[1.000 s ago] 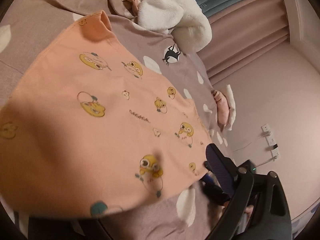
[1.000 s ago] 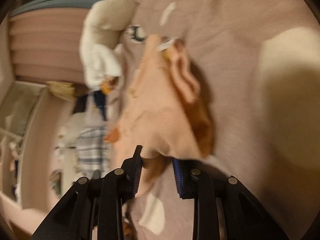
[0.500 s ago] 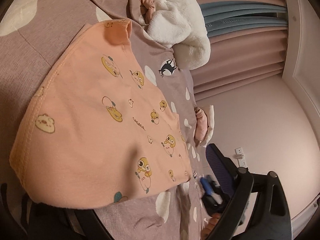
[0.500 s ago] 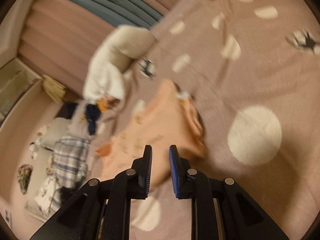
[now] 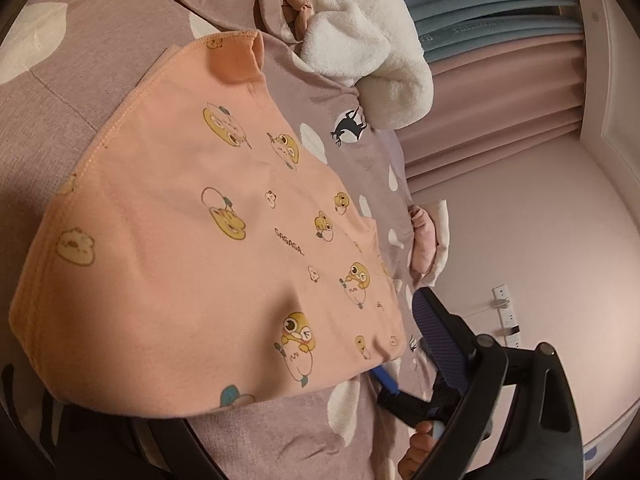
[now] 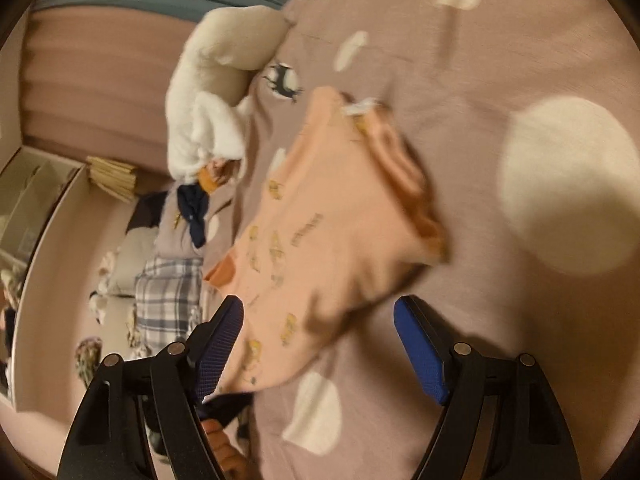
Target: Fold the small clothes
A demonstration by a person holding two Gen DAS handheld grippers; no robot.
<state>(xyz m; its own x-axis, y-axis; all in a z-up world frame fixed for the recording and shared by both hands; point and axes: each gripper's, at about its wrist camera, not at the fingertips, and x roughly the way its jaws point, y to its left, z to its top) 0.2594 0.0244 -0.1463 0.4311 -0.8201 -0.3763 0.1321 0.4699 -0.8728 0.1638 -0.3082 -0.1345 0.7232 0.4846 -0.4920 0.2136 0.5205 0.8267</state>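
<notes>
While spread flat, shirt (image 5: 192, 240): laid on bed (image 5: 100, 64).
Right hand-held gripper (image 6: 320, 344): held spread above shirt.
Left hand-held gripper (image 5: 408, 364): grip cannot be told.

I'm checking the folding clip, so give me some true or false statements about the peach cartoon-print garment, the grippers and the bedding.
1. The peach cartoon-print garment lies on a mauve bedspread with white spots. True.
2. The right gripper is clamped shut. False: its jaws are wide apart.
3. A white fluffy blanket lies beyond the garment. True.
4. The garment's print shows red cars. False: yellow cartoon characters.
</notes>
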